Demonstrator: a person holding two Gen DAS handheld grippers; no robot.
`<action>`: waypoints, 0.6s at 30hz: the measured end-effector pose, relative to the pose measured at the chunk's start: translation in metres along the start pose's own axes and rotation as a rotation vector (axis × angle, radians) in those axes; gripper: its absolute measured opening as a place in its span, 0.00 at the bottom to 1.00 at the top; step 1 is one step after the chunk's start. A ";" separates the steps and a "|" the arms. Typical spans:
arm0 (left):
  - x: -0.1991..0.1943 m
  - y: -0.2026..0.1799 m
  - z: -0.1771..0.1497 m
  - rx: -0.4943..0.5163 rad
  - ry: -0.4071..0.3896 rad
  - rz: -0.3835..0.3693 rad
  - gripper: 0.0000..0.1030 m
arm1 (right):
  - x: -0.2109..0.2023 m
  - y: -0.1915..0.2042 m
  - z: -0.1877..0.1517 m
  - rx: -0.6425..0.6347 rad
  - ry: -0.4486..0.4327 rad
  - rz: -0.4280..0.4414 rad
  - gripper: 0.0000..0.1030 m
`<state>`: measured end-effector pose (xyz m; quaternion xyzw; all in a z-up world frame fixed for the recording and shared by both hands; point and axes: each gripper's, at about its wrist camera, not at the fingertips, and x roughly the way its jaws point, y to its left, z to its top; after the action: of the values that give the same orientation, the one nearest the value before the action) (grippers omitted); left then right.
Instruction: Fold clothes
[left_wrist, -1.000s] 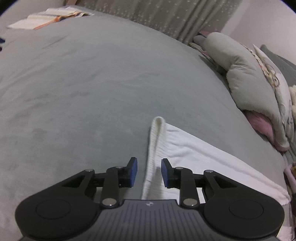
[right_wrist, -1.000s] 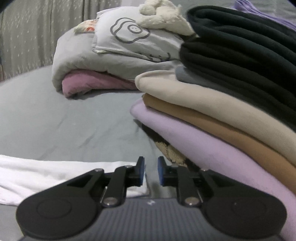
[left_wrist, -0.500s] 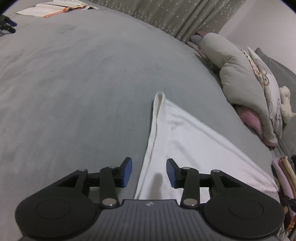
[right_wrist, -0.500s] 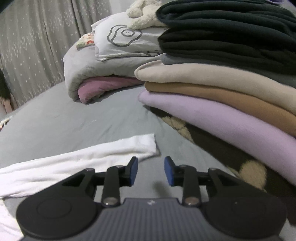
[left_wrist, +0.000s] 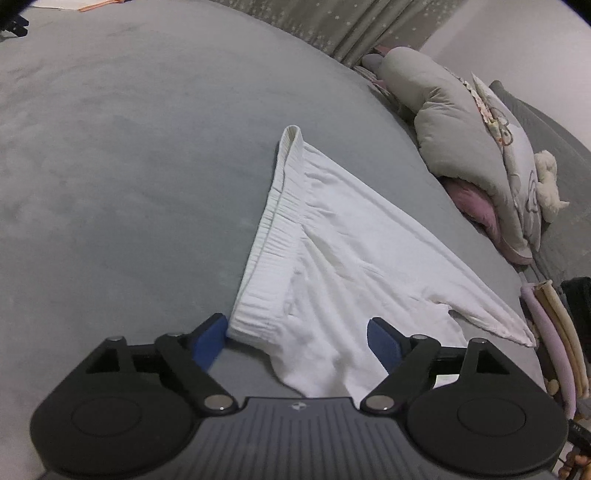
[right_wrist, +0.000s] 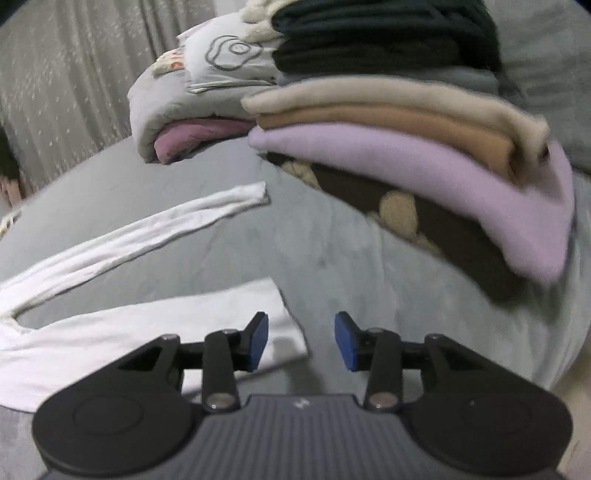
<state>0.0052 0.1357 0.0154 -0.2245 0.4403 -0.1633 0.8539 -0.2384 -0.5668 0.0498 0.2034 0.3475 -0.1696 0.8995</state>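
Observation:
White trousers (left_wrist: 332, 236) lie flat on the grey bed (left_wrist: 129, 166), the ribbed waistband (left_wrist: 266, 236) toward my left gripper and the two legs spread apart toward the right. My left gripper (left_wrist: 297, 338) is wide open and empty, hovering just above the near waistband corner. In the right wrist view both legs show: the far leg (right_wrist: 147, 229) and the near leg (right_wrist: 147, 325). My right gripper (right_wrist: 301, 339) is open and empty, over the near leg's hem, its left finger (right_wrist: 258, 338) above the cloth.
A stack of folded clothes (right_wrist: 424, 140), lilac, tan, beige and black, sits on a dark patterned cloth at the right. A grey duvet with a pink blanket (right_wrist: 192, 107) lies behind it, also in the left wrist view (left_wrist: 461, 147). Curtains (left_wrist: 332, 22) hang at the back.
Both grippers have opened wider and pulled back and up from the trousers. The trousers now lie released on the bed, both legs in view.

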 end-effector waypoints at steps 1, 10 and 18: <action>0.000 -0.003 -0.001 0.011 0.009 0.000 0.58 | 0.003 -0.003 -0.002 0.019 0.005 0.014 0.36; -0.011 0.007 -0.004 -0.065 -0.004 0.009 0.22 | 0.008 -0.018 -0.005 0.132 -0.031 0.083 0.02; -0.042 0.013 0.007 -0.138 -0.069 -0.052 0.21 | -0.022 -0.013 0.007 0.138 -0.122 0.088 0.01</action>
<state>-0.0112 0.1682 0.0408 -0.2997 0.4149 -0.1467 0.8465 -0.2553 -0.5775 0.0667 0.2691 0.2703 -0.1653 0.9095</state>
